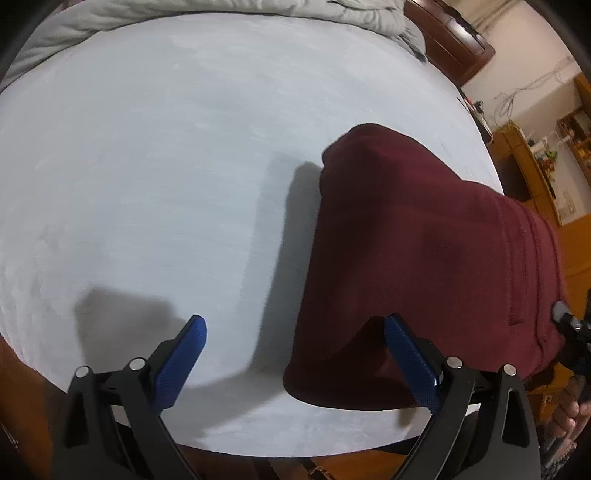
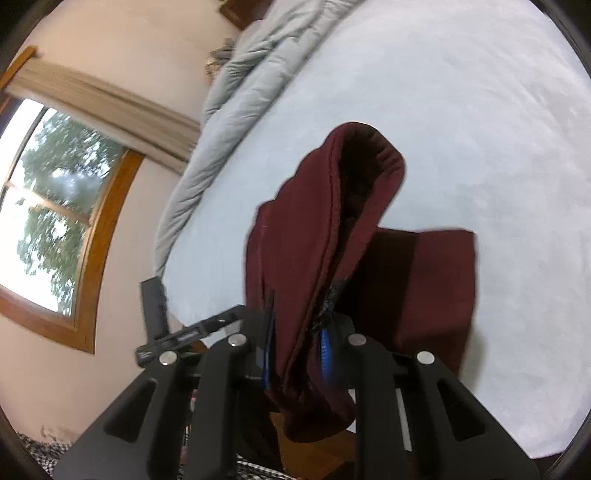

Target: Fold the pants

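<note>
Left wrist view: we're hovering the left gripper (image 1: 293, 330) over the pale blue bed (image 1: 166, 166), jaws spread wide and holding nothing. Maroon pants (image 1: 417, 258) are lying folded at 3 o'clock near the bed's edge. Over on our right gripper (image 2: 295, 343), we're pinching a bunched fold of the pants (image 2: 306, 229), lifting it off the bed (image 2: 480, 110). Grey comforter (image 2: 236, 85) is sitting at 11 o'clock.

My left gripper (image 1: 295, 332) hovers over the near edge of the bed (image 1: 166, 166), its right finger above the pants (image 1: 424, 258), which lie on the bed's right part. Behind them, at the far end of the bed, lies the bunched quilt (image 1: 240, 11). My right gripper (image 2: 295, 339) pinches one end of the pants — that end stands raised off the bed.
</note>
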{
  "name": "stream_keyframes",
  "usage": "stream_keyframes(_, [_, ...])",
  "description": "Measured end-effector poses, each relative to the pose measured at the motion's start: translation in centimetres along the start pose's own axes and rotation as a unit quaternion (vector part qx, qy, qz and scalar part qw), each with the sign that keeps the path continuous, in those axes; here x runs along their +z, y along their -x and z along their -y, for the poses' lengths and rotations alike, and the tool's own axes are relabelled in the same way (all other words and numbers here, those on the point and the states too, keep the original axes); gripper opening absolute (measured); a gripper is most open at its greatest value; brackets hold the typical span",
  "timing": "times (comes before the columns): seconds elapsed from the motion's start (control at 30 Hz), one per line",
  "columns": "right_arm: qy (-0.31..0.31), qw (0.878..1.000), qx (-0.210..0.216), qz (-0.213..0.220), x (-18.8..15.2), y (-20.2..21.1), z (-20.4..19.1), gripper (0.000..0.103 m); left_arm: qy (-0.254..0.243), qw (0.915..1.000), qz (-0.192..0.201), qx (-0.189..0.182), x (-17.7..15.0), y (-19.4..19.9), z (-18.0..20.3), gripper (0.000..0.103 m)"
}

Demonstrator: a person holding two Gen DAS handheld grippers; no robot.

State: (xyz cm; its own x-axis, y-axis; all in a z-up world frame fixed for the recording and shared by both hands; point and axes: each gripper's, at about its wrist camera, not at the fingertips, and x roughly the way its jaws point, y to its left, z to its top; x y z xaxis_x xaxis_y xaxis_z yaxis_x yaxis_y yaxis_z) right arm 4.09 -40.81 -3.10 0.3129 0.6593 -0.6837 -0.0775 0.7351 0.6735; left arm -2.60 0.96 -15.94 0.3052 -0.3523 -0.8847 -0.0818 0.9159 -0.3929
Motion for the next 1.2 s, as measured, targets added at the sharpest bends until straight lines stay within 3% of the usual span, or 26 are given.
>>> stream_keyframes(0.3, [-0.1, 0.994, -0.044, -0.005, -3.5, -2.6, 8.3, 0.02, -0.027, 0.9996, -0.013, 0.0, -0.1, -1.1, 1.7, 0.098])
stream_keyframes(0.47, [-0.078, 0.994, -0.066, -0.033, -4.2, -4.8, 9.0, 0.033, -0.051, 0.998, -0.025, 0.026, 0.6, -3.1, 2.7, 0.1])
stream_keyframes(0.5, [-0.072, 0.995, -0.068, -0.03, -3.9, -4.4, 8.7, 0.043, -0.053, 0.9979, -0.025, 0.026, 0.9, -3.0, 2.6, 0.1])
stream_keyframes(0.53, [-0.067, 0.995, -0.071, -0.028, -3.7, -4.0, 8.4, 0.06, -0.056, 0.9978, -0.026, 0.027, 1.1, -2.9, 2.6, 0.1])
stream_keyframes(0.57, [-0.056, 0.996, -0.072, -0.017, -3.2, -3.2, 7.9, 0.065, -0.058, 0.9976, -0.026, 0.028, 1.3, -2.7, 2.6, 0.1])
stream_keyframes(0.7, [-0.026, 0.997, -0.065, 0.023, -1.1, -0.5, 7.0, 0.067, -0.056, 0.998, -0.014, 0.026, 1.7, -1.4, 2.6, 0.099])
stream_keyframes(0.8, [-0.029, 0.997, -0.067, 0.021, 1.4, -0.9, 7.6, 0.067, -0.055, 0.9982, -0.012, 0.023, 1.8, -1.4, 3.0, 0.099])
stream_keyframes(0.87, [-0.047, 0.997, -0.065, 0.011, 2.6, -1.9, 8.8, 0.064, -0.061, 0.9975, -0.013, 0.032, 1.4, -1.7, 3.4, 0.099])
stream_keyframes(0.9, [-0.062, 0.997, -0.055, 0.004, 3.2, -2.7, 9.5, 0.057, -0.062, 0.9973, -0.014, 0.035, 1.4, -1.8, 3.5, 0.099])
stream_keyframes(0.97, [-0.077, 0.997, -0.028, -0.002, 3.9, -3.5, 10.2, 0.04, -0.064, 0.997, -0.015, 0.04, 1.1, -2.3, 3.8, 0.099])
stream_keyframes(1.0, [-0.081, 0.997, -0.008, -0.007, 4.2, -4.0, 10.4, 0.021, -0.063, 0.9971, -0.015, 0.04, 1.1, -2.4, 3.8, 0.099])
stream_keyframes(1.03, [-0.083, 0.997, 0.005, -0.007, 4.8, -4.5, 10.1, 0.01, -0.062, 0.9972, -0.015, 0.039, 0.9, -2.5, 3.8, 0.099])
stream_keyframes(1.2, [-0.09, 0.995, -0.034, 0.025, 6.6, -3.7, 9.7, 0.006, -0.05, 0.9982, -0.012, 0.031, 0.9, -2.9, 4.2, 0.1])
